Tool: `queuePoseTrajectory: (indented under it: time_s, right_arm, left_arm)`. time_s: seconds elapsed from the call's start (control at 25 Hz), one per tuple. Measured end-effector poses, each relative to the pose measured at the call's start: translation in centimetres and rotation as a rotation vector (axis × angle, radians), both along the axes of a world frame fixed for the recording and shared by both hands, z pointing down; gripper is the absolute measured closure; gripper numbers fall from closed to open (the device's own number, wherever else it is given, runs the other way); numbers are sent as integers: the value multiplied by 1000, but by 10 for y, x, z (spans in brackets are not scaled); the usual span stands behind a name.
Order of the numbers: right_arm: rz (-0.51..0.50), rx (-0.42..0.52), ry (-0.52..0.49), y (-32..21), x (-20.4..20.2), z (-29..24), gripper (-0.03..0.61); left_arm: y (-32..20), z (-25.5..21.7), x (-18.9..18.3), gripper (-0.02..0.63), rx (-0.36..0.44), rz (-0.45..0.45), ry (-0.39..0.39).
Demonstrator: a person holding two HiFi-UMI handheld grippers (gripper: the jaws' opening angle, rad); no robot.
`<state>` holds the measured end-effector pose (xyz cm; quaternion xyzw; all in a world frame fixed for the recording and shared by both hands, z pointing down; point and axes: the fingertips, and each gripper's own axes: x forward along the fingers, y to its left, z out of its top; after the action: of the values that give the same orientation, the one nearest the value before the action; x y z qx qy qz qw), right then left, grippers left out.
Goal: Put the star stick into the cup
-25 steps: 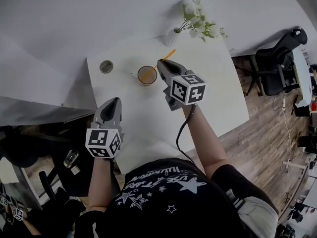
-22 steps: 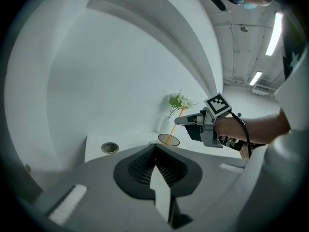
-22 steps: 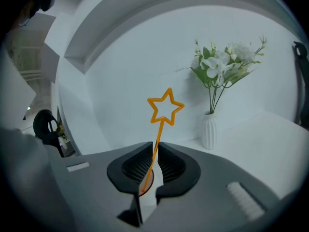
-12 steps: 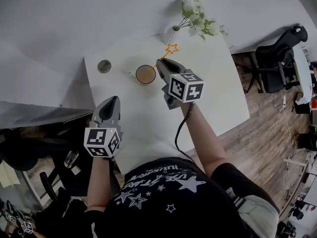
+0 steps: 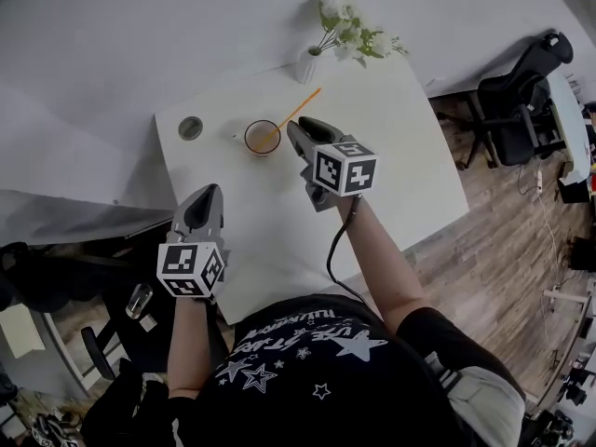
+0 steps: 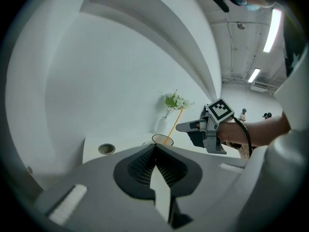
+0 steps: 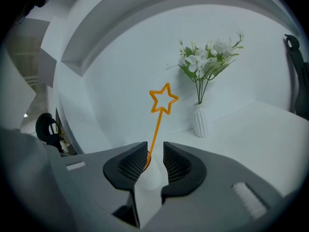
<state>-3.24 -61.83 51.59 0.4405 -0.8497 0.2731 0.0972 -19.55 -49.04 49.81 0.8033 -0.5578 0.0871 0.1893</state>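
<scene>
The orange star stick [image 5: 296,113] stands slanted in the brown-rimmed cup [image 5: 262,138] on the white table [image 5: 400,156], its top pointing toward the vase. In the right gripper view its star [image 7: 164,98] rises just beyond the jaws. My right gripper [image 5: 296,128] [image 7: 155,150] is open, tips just right of the cup, with the stick's shaft [image 7: 155,129] running up past the gap. The left gripper view shows the cup [image 6: 163,139] with the stick [image 6: 174,121] leaning in it, apart from my right gripper [image 6: 180,127]. My left gripper [image 5: 207,196] [image 6: 155,147] is shut and empty near the table's left edge.
A white vase [image 5: 306,65] with white flowers [image 5: 349,32] stands at the table's far edge. A small round metal disc [image 5: 190,128] lies at the far left corner. An office chair [image 5: 517,119] stands on the wood floor to the right.
The stick, held over the cup a second ago, now rests in the cup by itself. My right gripper has opened and sits just off it. The left gripper has stayed put.
</scene>
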Motion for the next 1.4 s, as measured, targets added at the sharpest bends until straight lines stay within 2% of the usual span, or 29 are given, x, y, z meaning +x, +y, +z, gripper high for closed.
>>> queuePoseTrajectory:
  time_s: [0.52,0.8,1.4]
  right_arm:
    - [11,60,-36,51,31,-39,480]
    - [8,85,-68,85,51,-56,563]
    - [-24,128,-82,171,94,-75,565]
  left_arm:
    - [36,-46,23,609,89,2,-38]
    - [65,-62,42,609,124,7,-56]
    - [136,-76,88,609,152,12,-66]
